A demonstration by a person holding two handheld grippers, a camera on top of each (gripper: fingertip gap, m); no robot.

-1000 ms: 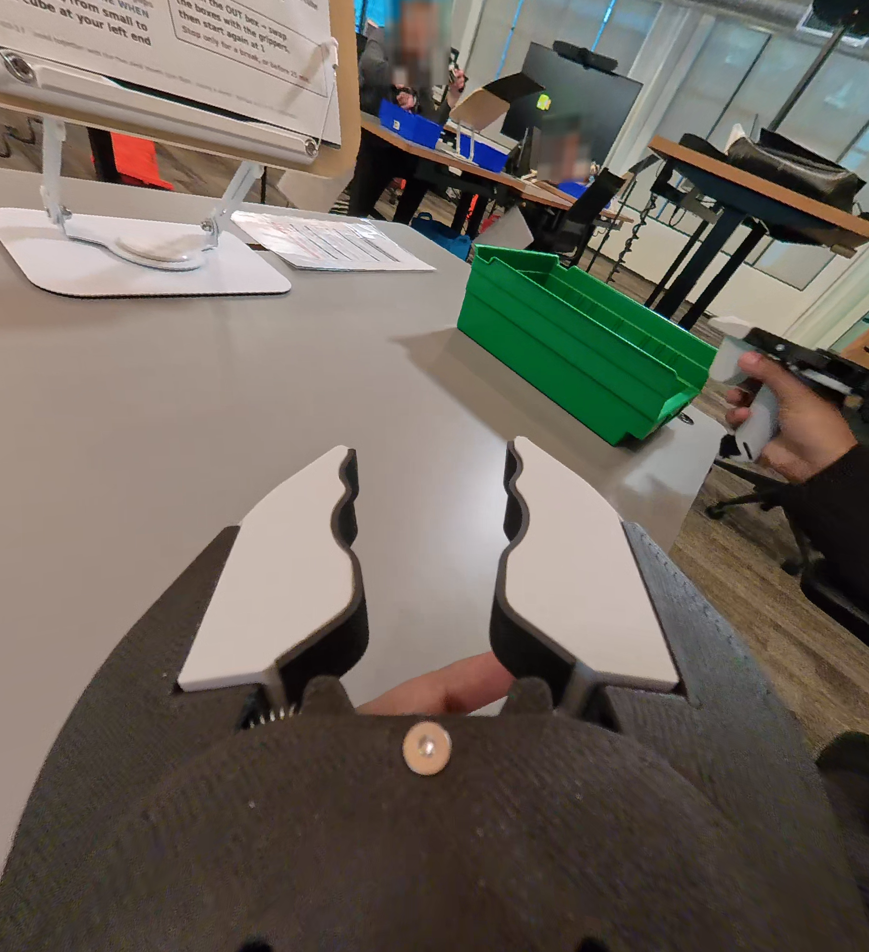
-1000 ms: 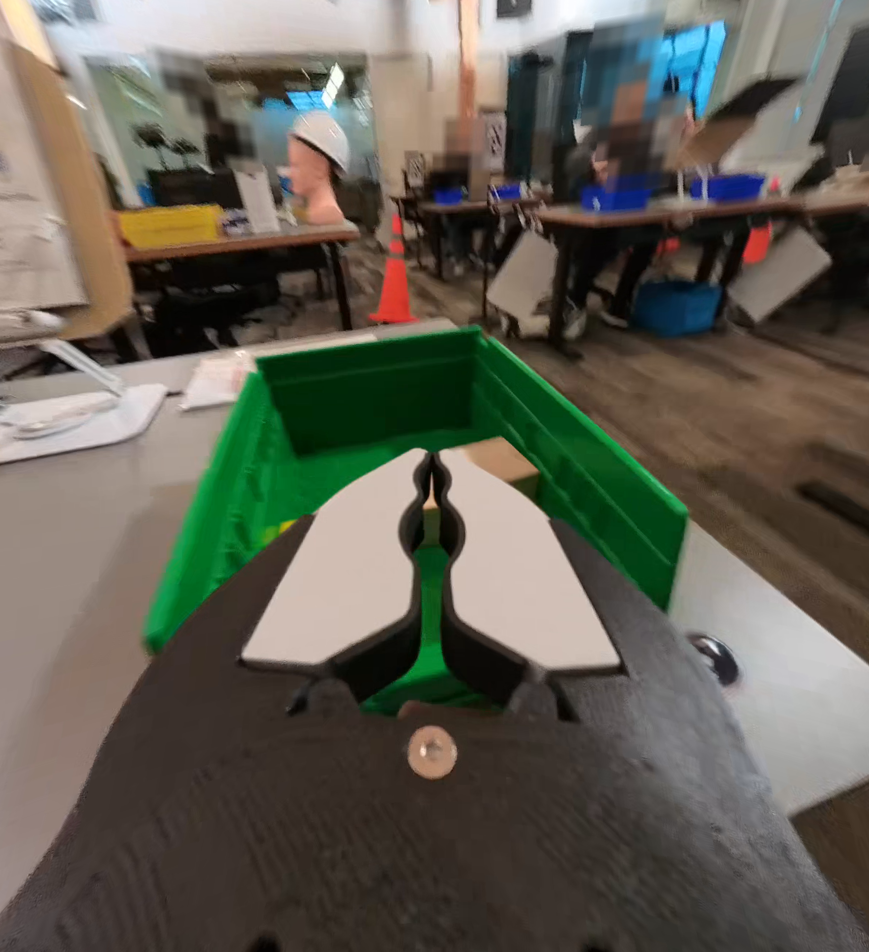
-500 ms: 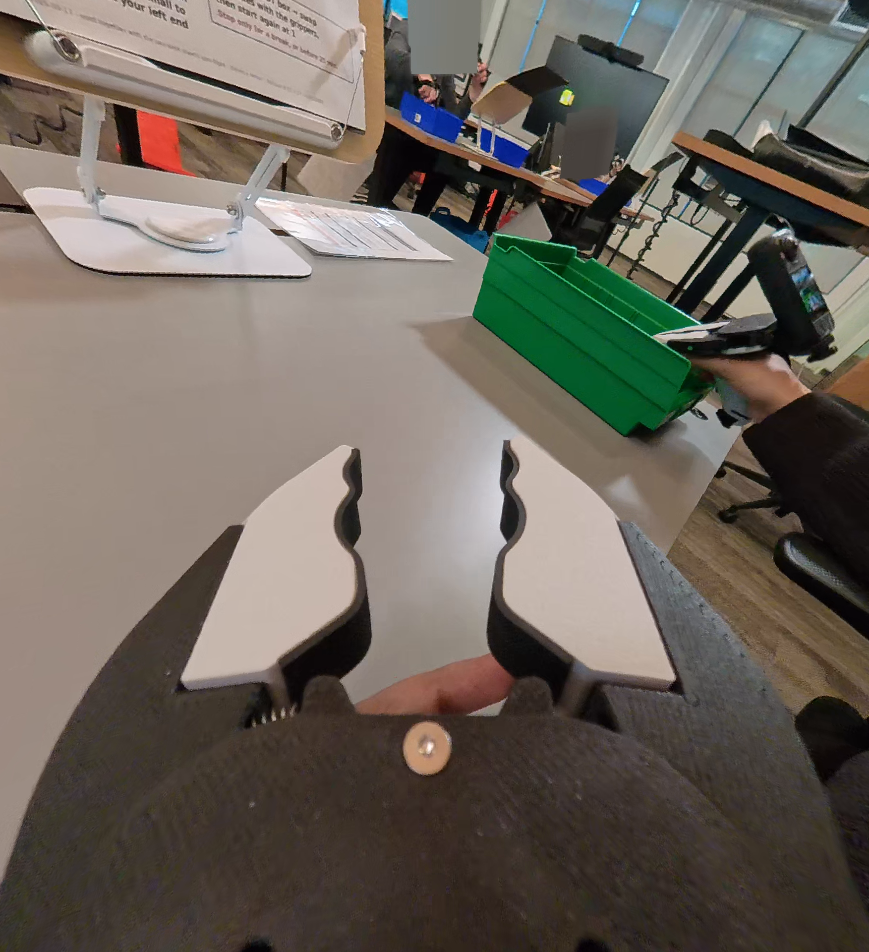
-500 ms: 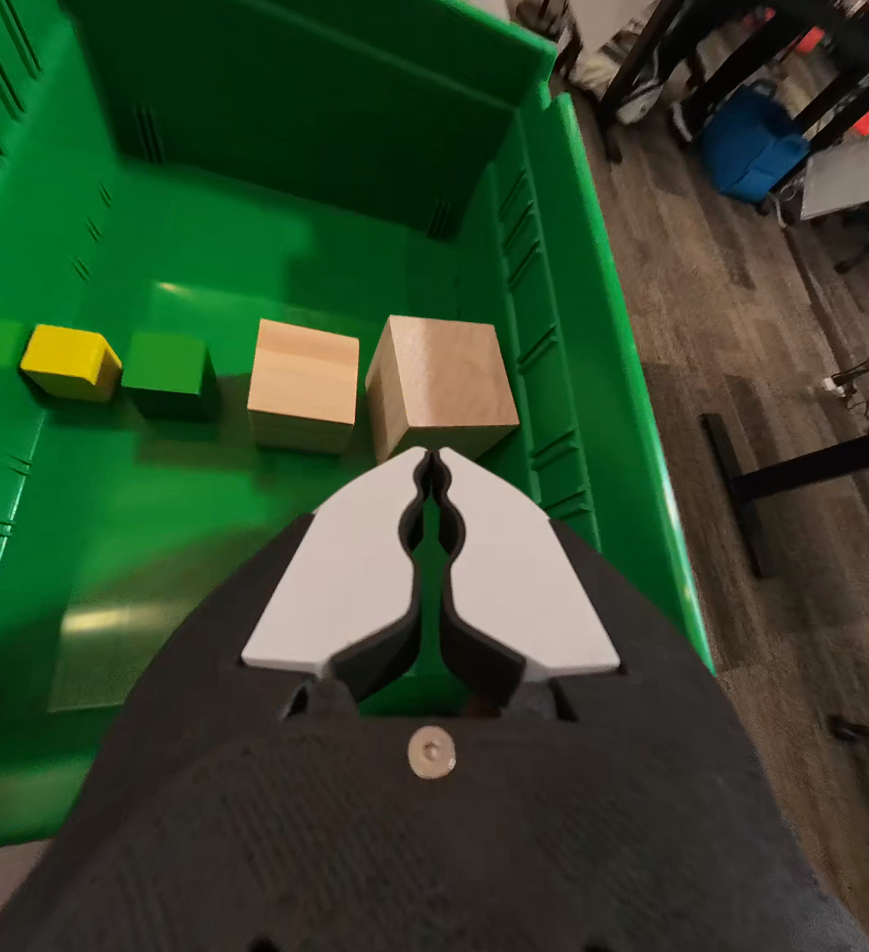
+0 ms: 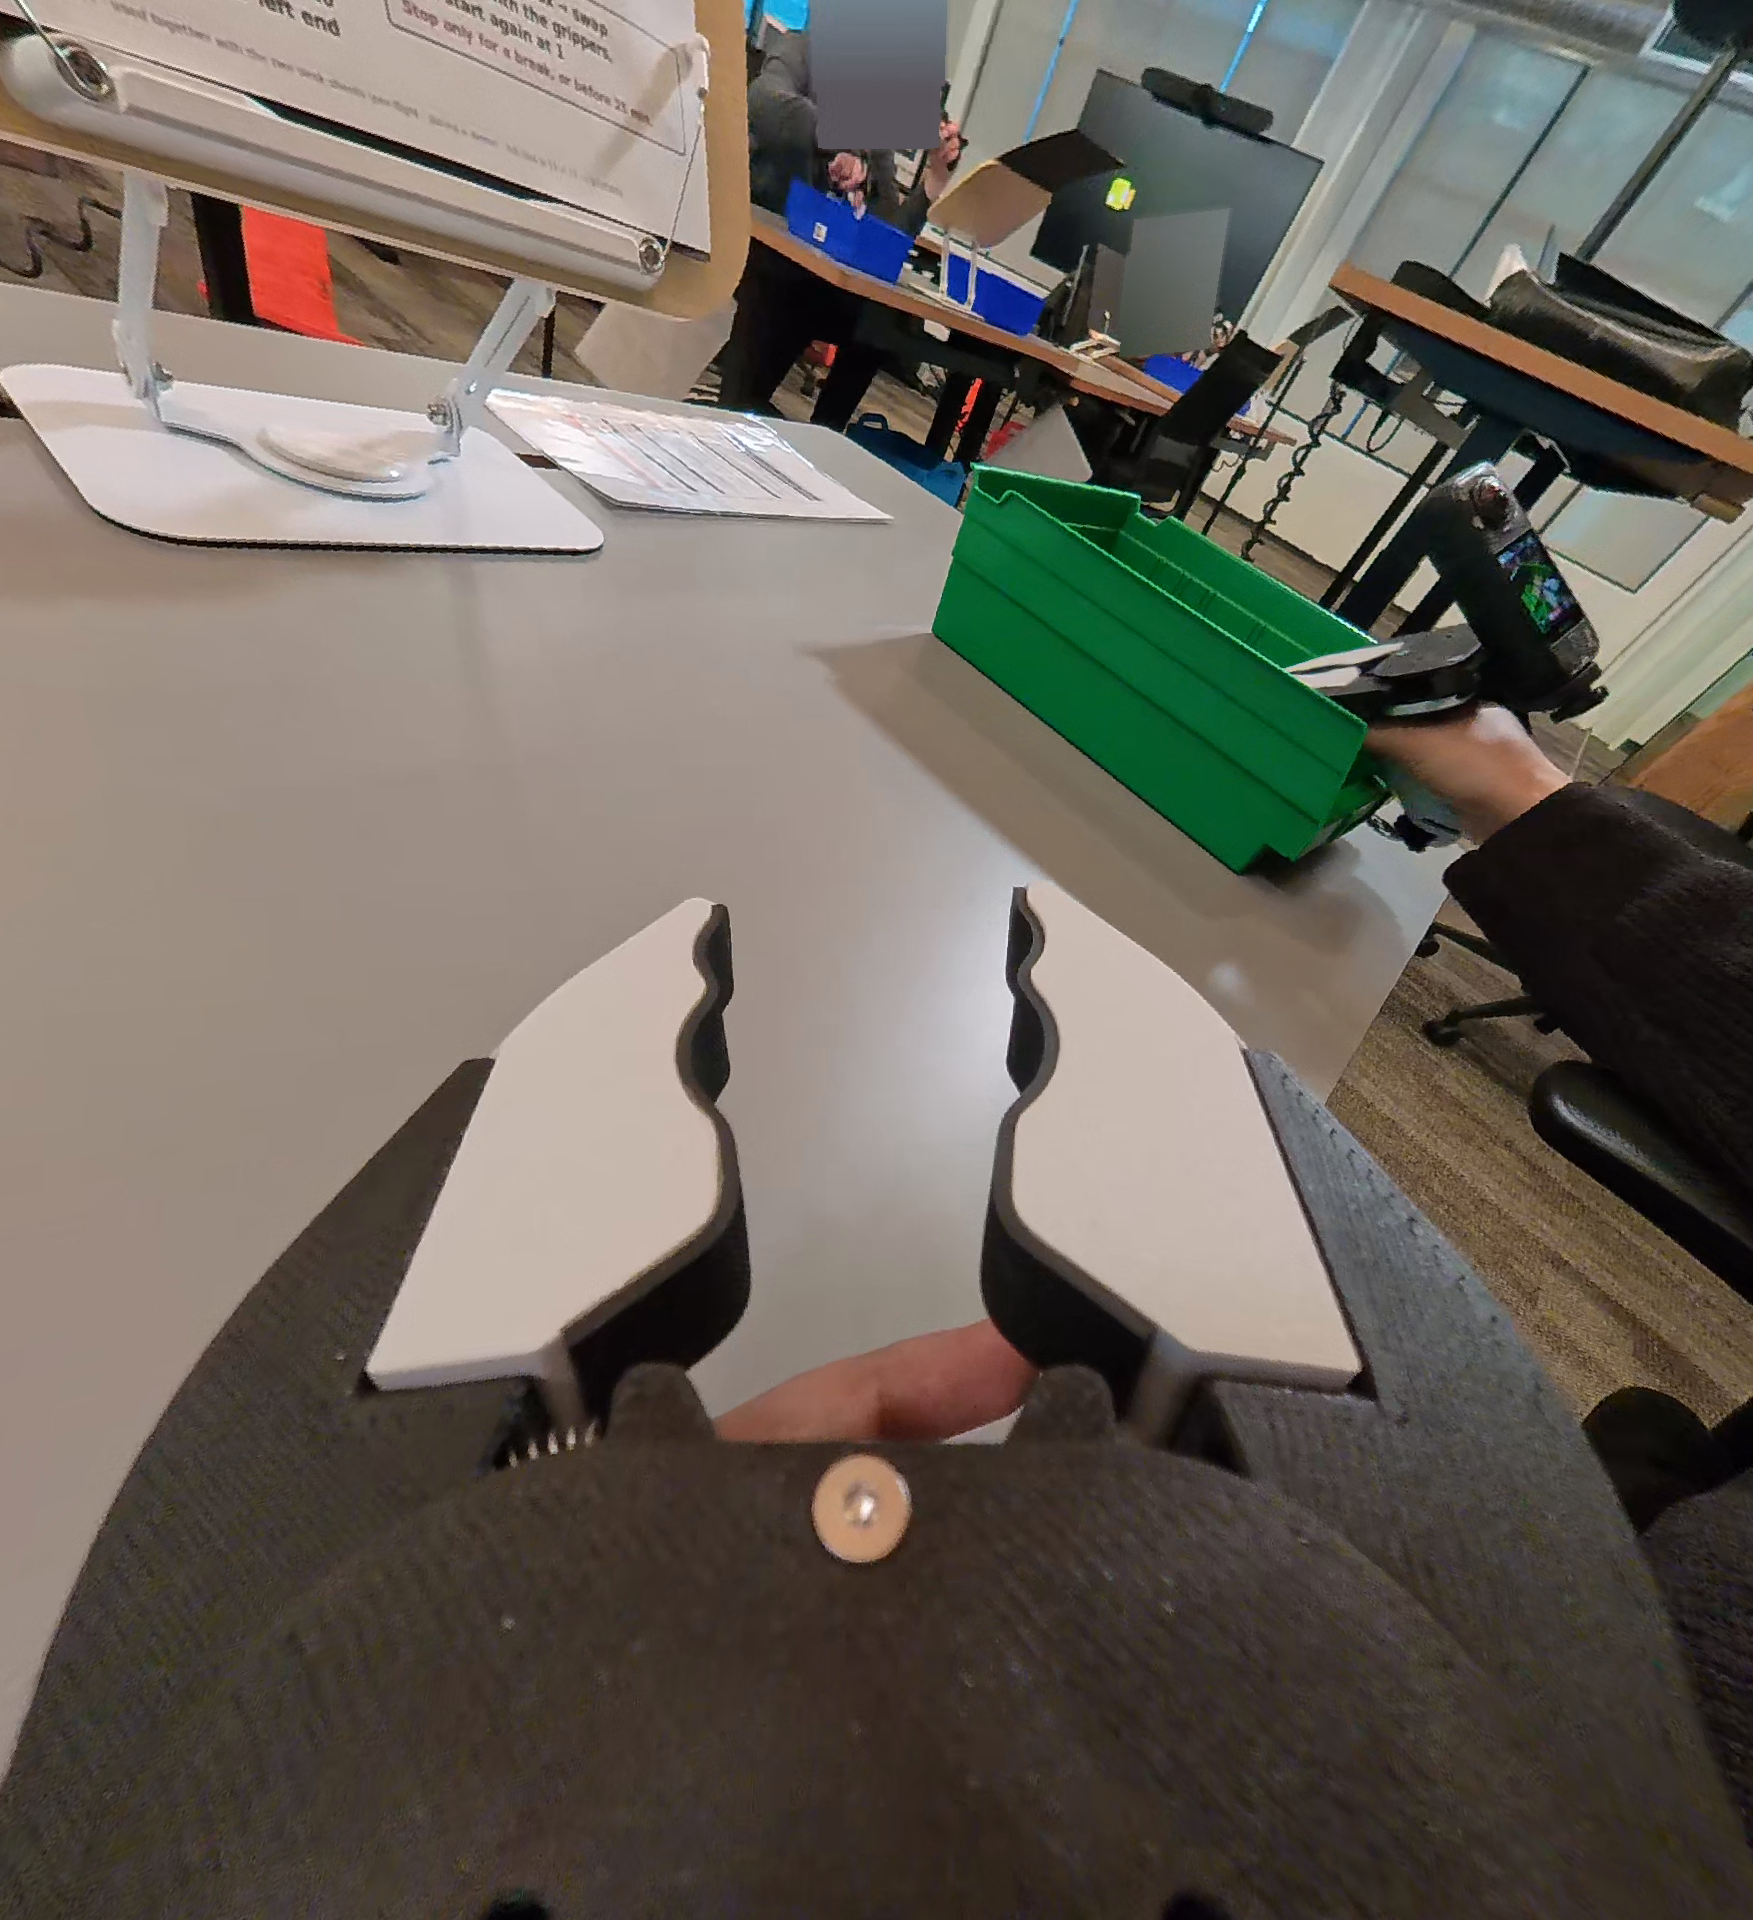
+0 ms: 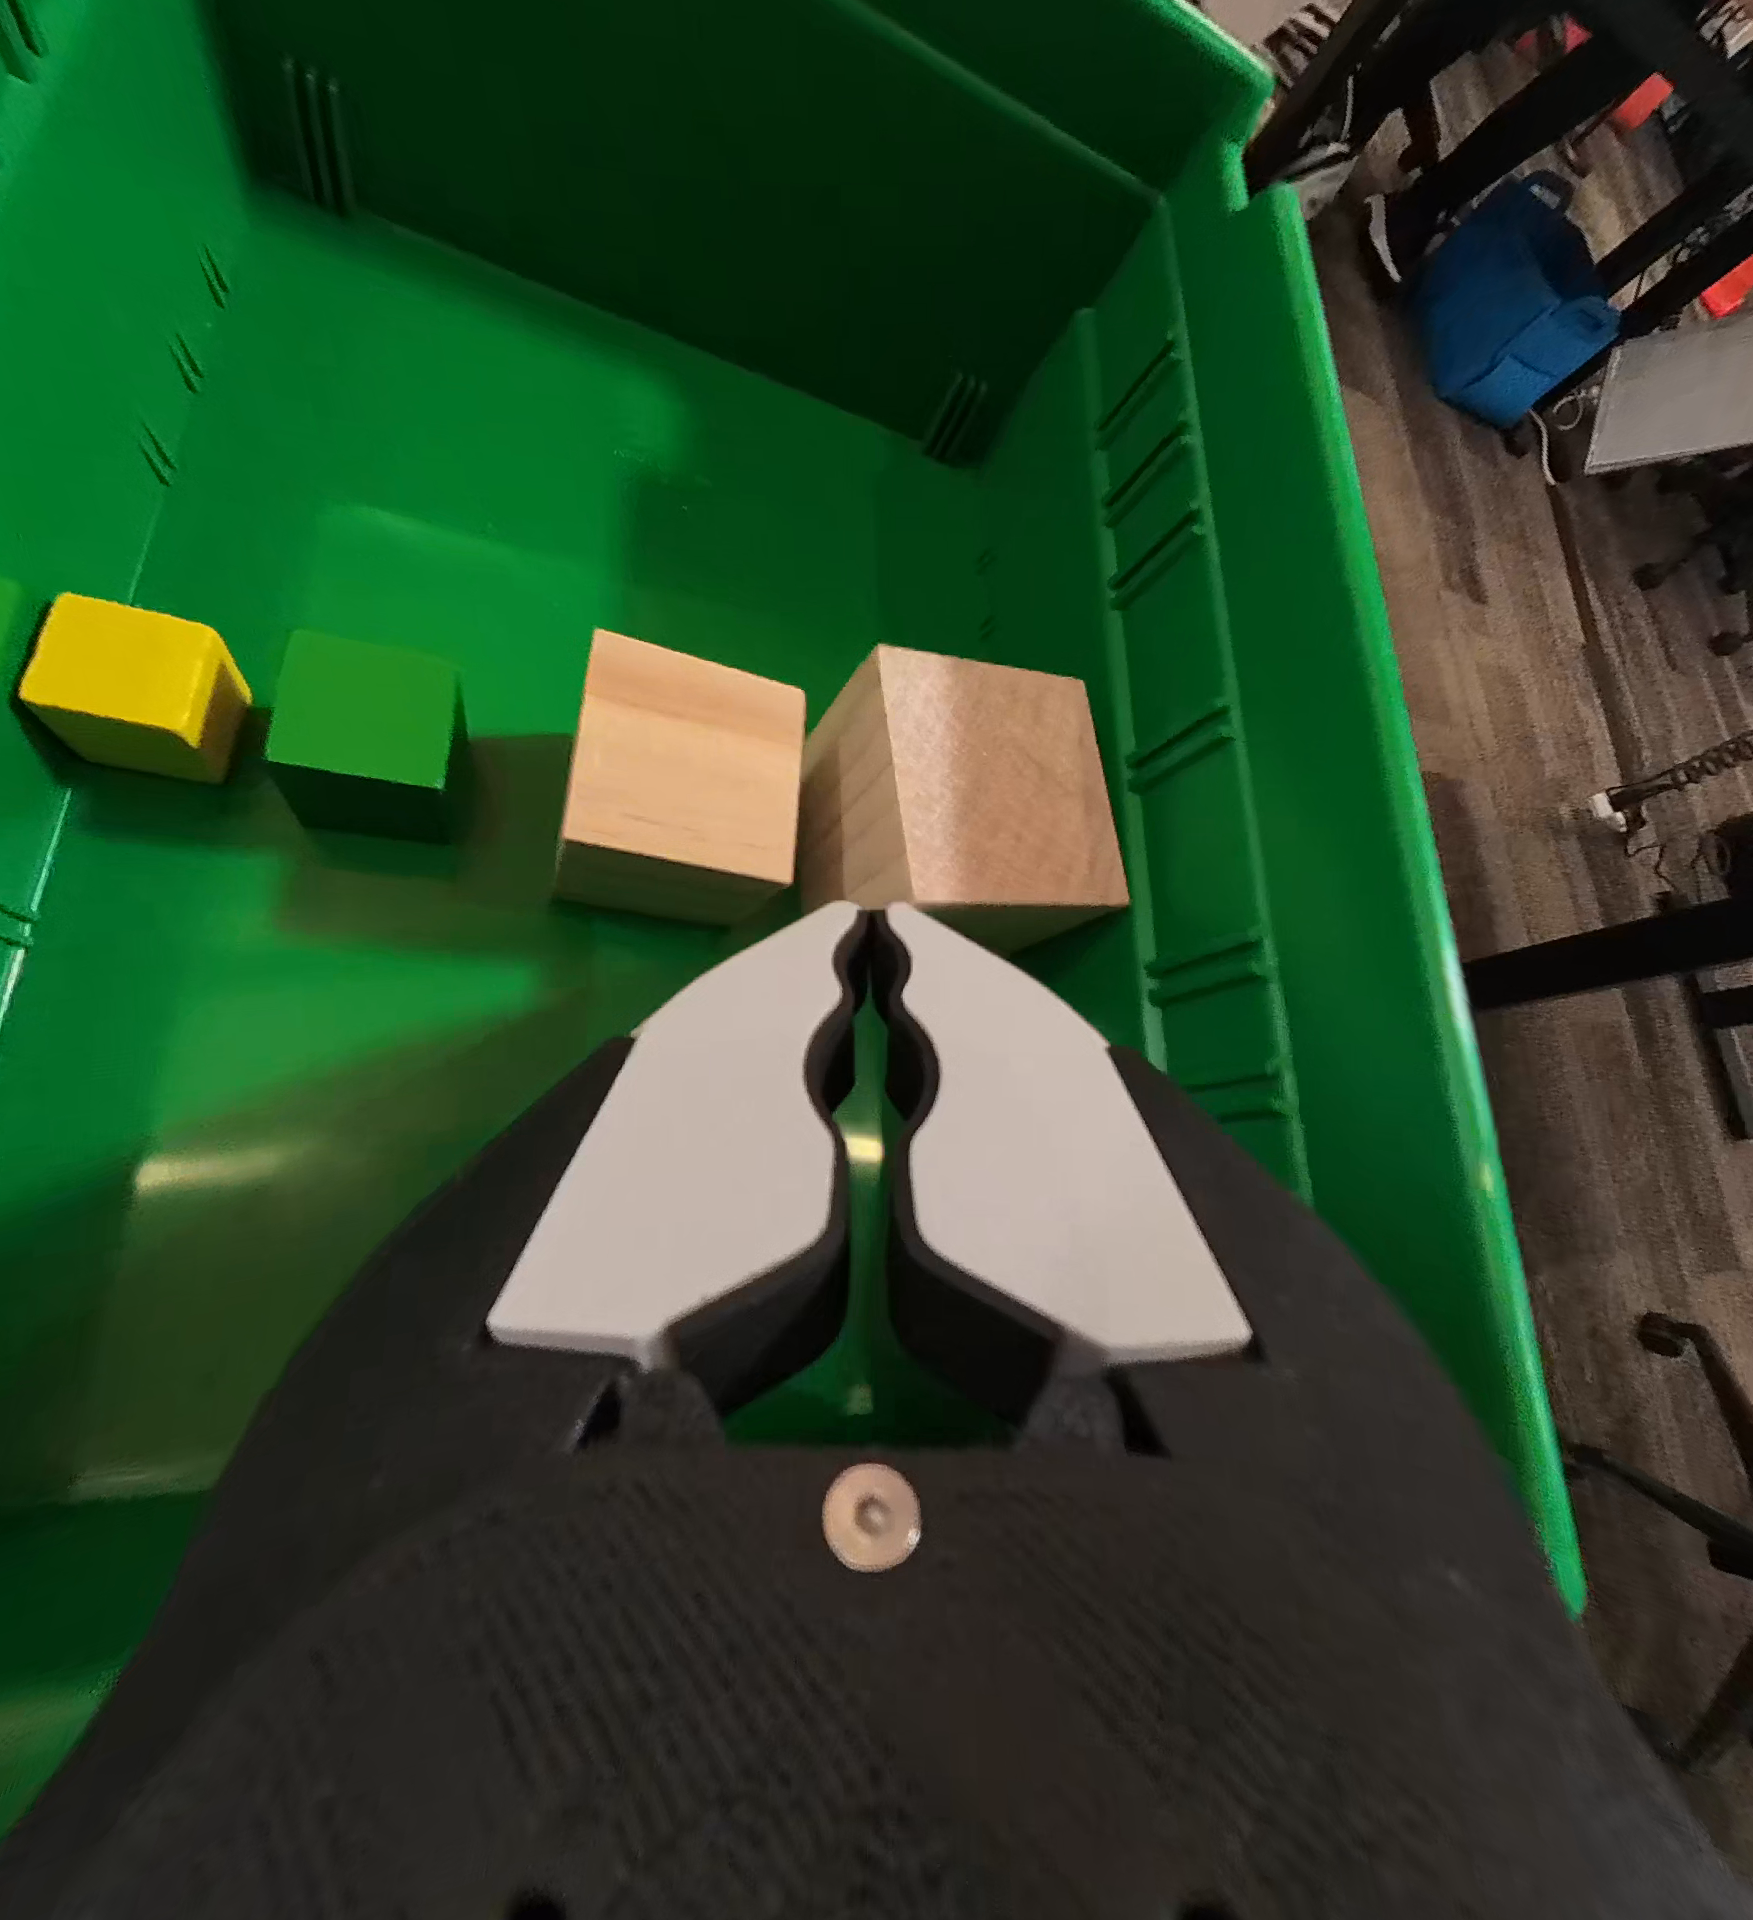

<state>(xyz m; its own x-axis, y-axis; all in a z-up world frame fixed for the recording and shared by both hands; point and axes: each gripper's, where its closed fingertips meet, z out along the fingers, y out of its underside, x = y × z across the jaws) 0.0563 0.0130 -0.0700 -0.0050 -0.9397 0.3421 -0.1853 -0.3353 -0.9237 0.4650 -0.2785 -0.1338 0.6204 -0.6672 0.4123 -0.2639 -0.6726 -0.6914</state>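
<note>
My right gripper [image 6: 870,916] is shut and empty, and points down into a green bin [image 6: 1225,727]. Its tips hang just in front of a large wooden cube [image 6: 976,774] by the bin's right wall. To the left in a row lie a smaller wooden cube [image 6: 680,774], a green cube [image 6: 368,732] and a yellow cube [image 6: 129,681]. My left gripper [image 5: 867,920] is open and empty above the grey table [image 5: 332,779]. In the left wrist view the bin [image 5: 1142,655] stands at the right, with the right gripper [image 5: 1339,665] over its near end.
A white stand [image 5: 300,478] holding a paper board sits at the table's far left, with a printed sheet [image 5: 685,468] beside it. The table edge runs past the bin on the right, with wood floor [image 6: 1578,727] below. Other desks, chairs and people are farther back.
My right gripper has tipped down from level into the bin and moved closer to the cubes. My left gripper has stayed open and hardly moved.
</note>
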